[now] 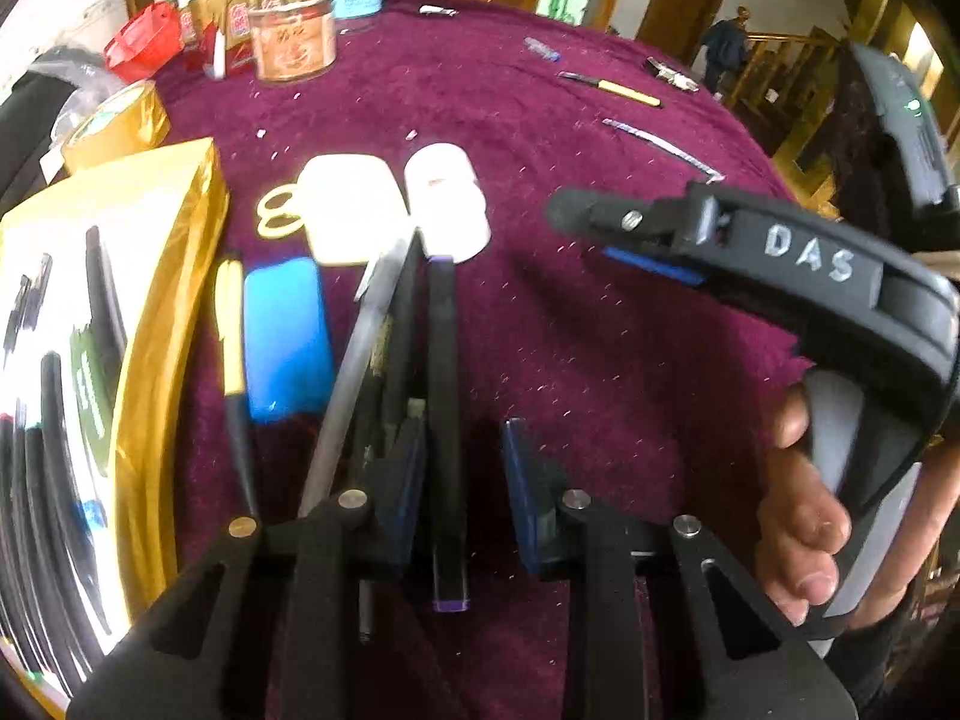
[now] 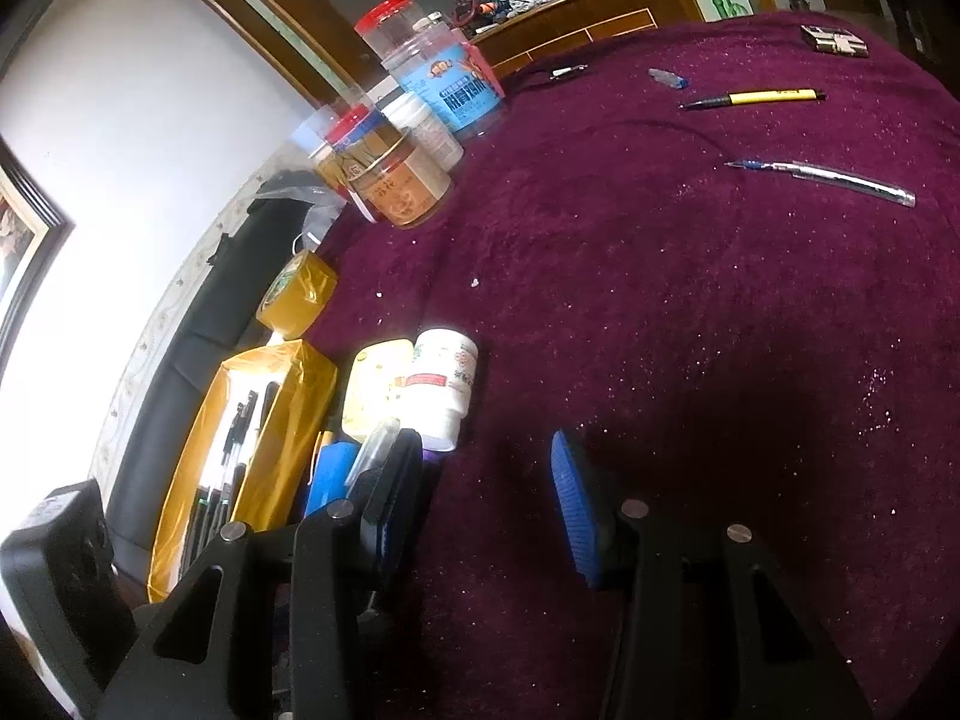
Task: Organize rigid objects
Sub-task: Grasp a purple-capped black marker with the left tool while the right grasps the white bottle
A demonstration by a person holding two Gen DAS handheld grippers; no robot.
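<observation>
A deep plum, nappy velvet cloth (image 2: 690, 312) flecked with pale specks covers the bench. Along its left side lies a glossy gold foil box (image 1: 174, 276) with a clear window showing dark pens inside, and beyond it a roll of tan packing tape (image 2: 297, 294). Beside the box sit a black-and-yellow pen (image 1: 230, 336), a smooth blue rectangular case (image 1: 287, 339), a slim silvery pen (image 1: 360, 360) and a black stick with purple ends (image 1: 445, 420), all lying roughly parallel. At their far ends lie a pale yellow rounded container (image 2: 378, 390) and a white cylindrical pill bottle (image 2: 444, 387) on its side, touching each other. At the far-left rim cluster clear plastic jars (image 2: 414, 120) with red lids.

The right half of the cloth is mostly open, with only a yellow pen (image 2: 753, 99), a clear-barrelled blue pen (image 2: 828, 177), a small blue cap (image 2: 669, 78) and a dark metal clip-like object (image 2: 834, 41), well apart near the far edge.

The left tongs (image 1: 465, 486) stand apart, blue-padded, with the purple-ended stick lying between them and close by the left pad; whether it touches is unclear. The right tongs (image 2: 480, 501) are spread wide over bare cloth, holding nothing; the left pad (image 2: 390, 480) sits just beside the blue case and pill bottle.
</observation>
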